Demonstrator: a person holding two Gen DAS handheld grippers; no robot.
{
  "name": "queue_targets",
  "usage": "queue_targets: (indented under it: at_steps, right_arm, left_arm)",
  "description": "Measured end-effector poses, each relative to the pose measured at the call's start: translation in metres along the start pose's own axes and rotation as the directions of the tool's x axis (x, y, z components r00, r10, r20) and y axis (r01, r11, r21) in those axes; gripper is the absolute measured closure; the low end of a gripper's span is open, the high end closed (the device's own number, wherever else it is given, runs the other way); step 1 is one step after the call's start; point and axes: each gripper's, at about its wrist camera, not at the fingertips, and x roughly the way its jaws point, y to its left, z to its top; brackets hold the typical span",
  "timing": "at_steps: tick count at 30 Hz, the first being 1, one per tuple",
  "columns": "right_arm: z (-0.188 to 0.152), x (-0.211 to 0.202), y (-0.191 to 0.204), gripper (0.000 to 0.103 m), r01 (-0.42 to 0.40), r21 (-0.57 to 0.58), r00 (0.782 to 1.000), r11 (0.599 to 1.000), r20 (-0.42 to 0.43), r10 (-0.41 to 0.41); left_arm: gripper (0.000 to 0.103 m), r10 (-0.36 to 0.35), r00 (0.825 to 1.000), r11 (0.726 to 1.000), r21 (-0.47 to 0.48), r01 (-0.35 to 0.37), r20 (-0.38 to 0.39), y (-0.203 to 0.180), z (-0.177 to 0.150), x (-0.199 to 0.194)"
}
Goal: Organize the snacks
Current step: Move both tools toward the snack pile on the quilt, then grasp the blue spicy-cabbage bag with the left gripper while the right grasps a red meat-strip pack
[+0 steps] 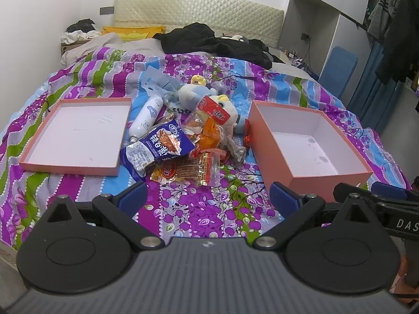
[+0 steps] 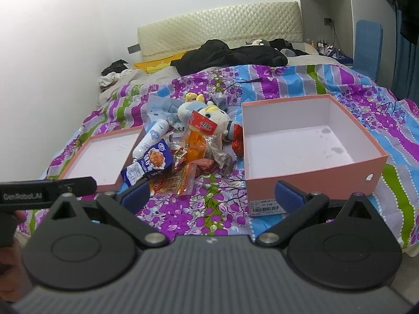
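- Left gripper: jaws spread wide, nothing between them, low centre of the left view, short of the pile.
- Right gripper: jaws likewise wide and empty, low centre of the right view.
- Snacks: all in one heap at mid-frame on the quilt, between the two cartons. The heap includes a blue bag, a clear packet at its near edge, orange wrappers and a red packet.
- Non-snack items are mixed into the same heap: a plush toy and a white bottle (these will need to be kept apart, in my judgement).
- Box, right of frame: interior bare but for a few dark marks on its floor.
- Lid, left of frame: lying open side up, also holding nothing.
- Finding: no snack has been put in either container; sorting appears not yet begun, and the whole heap is left to do.
- Nearest candidate for a first pick is the clear packet, closest to both grippers.
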Motion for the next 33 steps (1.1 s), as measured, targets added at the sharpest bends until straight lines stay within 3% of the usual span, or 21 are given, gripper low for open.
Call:
queue_targets:
  at_steps: [22,33]
  right_arm:
    - [-0.009,0.021,-0.002,0.001,-0.004,0.029,0.999,1.0,-0.042,0.005]
    - [-0.016,0.056,0.009,0.008,-0.048,-0.003,0.996,0.999,-0.079,0.048]
  left_arm:
    - [0.002,-0.069,0.997,0.996,-0.062,0.066,-0.041,0.018,-0.017,0.032]
    - [0.002,-0.049,0.997,0.996,-0.079,0.044,-0.065,0.046,-0.022,0.073]
